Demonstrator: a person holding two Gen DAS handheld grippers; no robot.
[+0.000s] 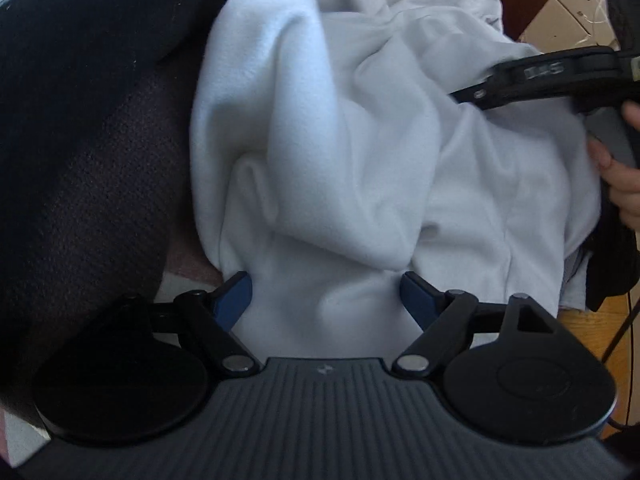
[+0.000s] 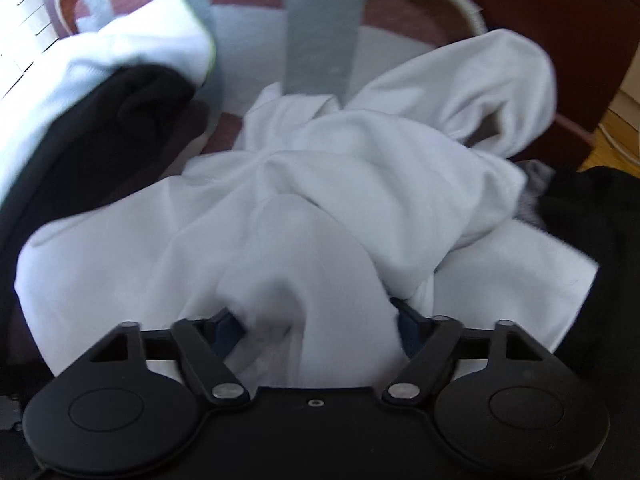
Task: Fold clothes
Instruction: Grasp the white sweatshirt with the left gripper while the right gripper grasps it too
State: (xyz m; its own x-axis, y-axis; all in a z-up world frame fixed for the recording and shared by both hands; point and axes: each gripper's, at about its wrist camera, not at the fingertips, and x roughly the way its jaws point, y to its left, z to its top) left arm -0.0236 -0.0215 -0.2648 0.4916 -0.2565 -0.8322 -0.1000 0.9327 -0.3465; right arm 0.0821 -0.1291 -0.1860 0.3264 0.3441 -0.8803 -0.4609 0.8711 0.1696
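White garment (image 1: 360, 152), soft fleece-like knit, heaped in rounded folds and deep creases over a patchwork cover (image 2: 320, 36) of grey, pale and maroon rectangles. Flanked by dark clothes: a coarse, ribbed black knit (image 1: 92, 184) at the left of the left wrist view, another black piece (image 2: 600, 232) at the right edge of the right wrist view. More white cloth with a yellowish hem (image 2: 132, 48) draped over a black bundle (image 2: 136, 96) at upper left of the right view.

Left tool (image 1: 326, 294): blue pads spread, white fabric bulging between them, left pad touching the cloth's edge; no firm pinch visible. Right tool (image 2: 316, 328): blue pads half buried in a thick rounded fold that fills the gap, both sides against the fabric, pinching the white garment. Same tool seen from the left view as a black, blurred arm (image 1: 532, 76) lying on the cloth, with a hand (image 1: 620, 172) around its grey handle. Wooden floor (image 1: 592, 324) at lower right.
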